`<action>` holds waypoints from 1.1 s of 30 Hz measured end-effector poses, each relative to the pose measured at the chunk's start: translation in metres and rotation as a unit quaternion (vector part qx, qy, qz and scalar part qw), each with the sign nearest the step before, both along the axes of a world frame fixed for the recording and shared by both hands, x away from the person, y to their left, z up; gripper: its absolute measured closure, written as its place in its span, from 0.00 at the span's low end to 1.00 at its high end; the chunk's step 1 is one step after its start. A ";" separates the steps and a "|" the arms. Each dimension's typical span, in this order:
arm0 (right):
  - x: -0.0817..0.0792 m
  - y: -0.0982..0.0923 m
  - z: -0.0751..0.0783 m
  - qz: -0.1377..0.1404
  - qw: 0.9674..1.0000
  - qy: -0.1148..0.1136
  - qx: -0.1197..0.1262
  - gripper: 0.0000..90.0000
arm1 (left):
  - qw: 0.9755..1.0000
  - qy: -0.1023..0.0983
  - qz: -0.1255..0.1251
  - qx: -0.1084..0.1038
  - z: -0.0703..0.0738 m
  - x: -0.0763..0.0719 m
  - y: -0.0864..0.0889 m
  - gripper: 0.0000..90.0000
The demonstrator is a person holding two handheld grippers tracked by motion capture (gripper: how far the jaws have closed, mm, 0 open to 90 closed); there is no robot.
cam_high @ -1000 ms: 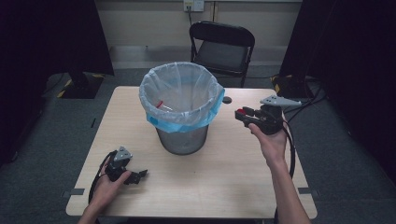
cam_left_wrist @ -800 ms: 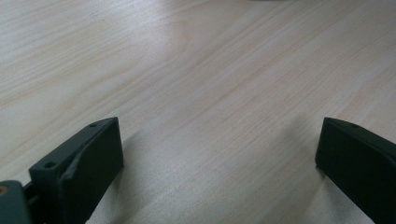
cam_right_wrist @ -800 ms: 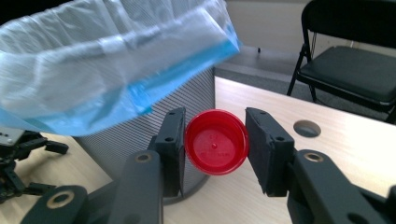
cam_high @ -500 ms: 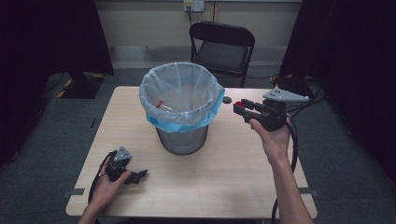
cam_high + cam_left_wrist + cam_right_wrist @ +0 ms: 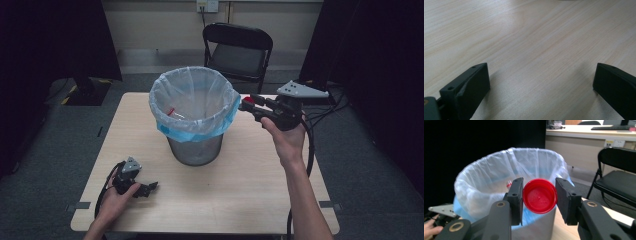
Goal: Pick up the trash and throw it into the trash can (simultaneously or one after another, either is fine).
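Note:
A round red cap (image 5: pixel 539 195) is pinched between the two black jaws of my right gripper (image 5: pixel 539 200). In the high view that right gripper (image 5: pixel 248 103) is raised at the right rim of a metal bin (image 5: pixel 195 149) lined with a clear and blue bag (image 5: pixel 192 100), the red cap (image 5: pixel 248 100) at its tip. A small red item (image 5: pixel 171 111) lies inside the bag. My left gripper (image 5: pixel 149 188) rests on the table near the front left, held by a hand. In the left gripper view its jaws stand wide apart over bare wood (image 5: pixel 536 50).
The light wooden table (image 5: pixel 240 200) carries the bin in its middle. A black folding chair (image 5: pixel 239 50) stands behind the table. Cables (image 5: pixel 312 150) trail from the right gripper past the table's right edge. Dark curtains flank both sides.
My right gripper has risen and moved left toward the bin's rim with the red cap in it. The left gripper has stayed put.

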State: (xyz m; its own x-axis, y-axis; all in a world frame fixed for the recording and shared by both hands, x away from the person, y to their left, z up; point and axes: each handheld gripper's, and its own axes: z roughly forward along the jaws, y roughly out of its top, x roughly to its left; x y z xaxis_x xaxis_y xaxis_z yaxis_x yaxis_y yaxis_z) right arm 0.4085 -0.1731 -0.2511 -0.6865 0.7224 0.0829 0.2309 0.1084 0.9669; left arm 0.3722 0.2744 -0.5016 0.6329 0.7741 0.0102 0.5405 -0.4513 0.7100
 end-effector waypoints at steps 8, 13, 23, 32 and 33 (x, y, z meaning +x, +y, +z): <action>0.010 0.021 0.008 0.033 0.999 -0.013 0.014 0.67 | 1.000 0.000 0.000 0.000 0.000 0.000 0.000 0.00; 0.015 0.034 0.010 0.050 0.999 -0.014 0.013 0.67 | 1.000 0.000 0.000 0.001 0.000 0.000 0.000 0.00; 0.026 0.052 0.011 0.086 0.996 -0.016 0.027 0.67 | 1.000 0.000 0.000 0.000 0.000 0.000 0.000 0.00; 0.045 0.072 0.011 0.099 0.995 0.000 0.021 0.67 | 1.000 0.000 0.000 0.000 0.000 0.000 0.000 0.00; 0.048 0.075 0.012 0.098 0.995 0.002 0.015 0.67 | 1.000 0.000 0.000 0.000 0.000 0.000 0.000 0.00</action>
